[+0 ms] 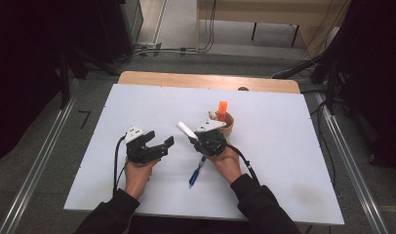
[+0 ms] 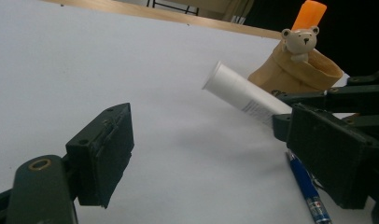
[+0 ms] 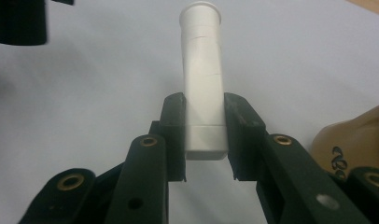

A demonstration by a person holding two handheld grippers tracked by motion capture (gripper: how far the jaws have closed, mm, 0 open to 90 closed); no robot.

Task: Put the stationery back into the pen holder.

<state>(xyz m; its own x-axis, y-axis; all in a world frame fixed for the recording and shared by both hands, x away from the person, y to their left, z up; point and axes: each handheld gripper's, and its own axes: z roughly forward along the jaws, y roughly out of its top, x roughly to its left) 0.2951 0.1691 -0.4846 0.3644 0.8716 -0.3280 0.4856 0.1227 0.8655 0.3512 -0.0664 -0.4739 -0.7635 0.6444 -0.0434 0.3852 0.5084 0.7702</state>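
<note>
Left hand-held gripper [image 1: 156, 145]: black, two flat-padded jaws spread wide with nothing between them, low over the counter [image 1: 137, 105], angled toward the middle. The person's left hand [image 1: 137, 173] grips it from behind; a dark sleeve runs back to the near edge.

Counter: flat white board, matte and smooth, with a strip of pale wood showing along the far edge.

Blue pen [image 1: 196, 171]: slim, glossy barrel, lying flat on the counter just in front of the right hand [image 1: 228, 163], apart from both sets of jaws.

White tube [image 1: 187, 130]: smooth, plain cylinder with a flared rim at its free end and small printed text on its side. Pinched near one end between the pads of the right hand-held gripper [image 1: 192, 139]; the free end slants up and away to the left, clear of the counter.

Right hand-held gripper: black, jaws pressed against both sides of the tube, held by the right hand, just beside the holder.

Tan holder [image 1: 227, 123]: soft, rounded cup with a rolled rim, standing upright on the counter. Contents: an orange marker [image 1: 222, 110] standing upright above the rim. A small pale bear figure [image 2: 299, 42] sits at the rim.
</note>
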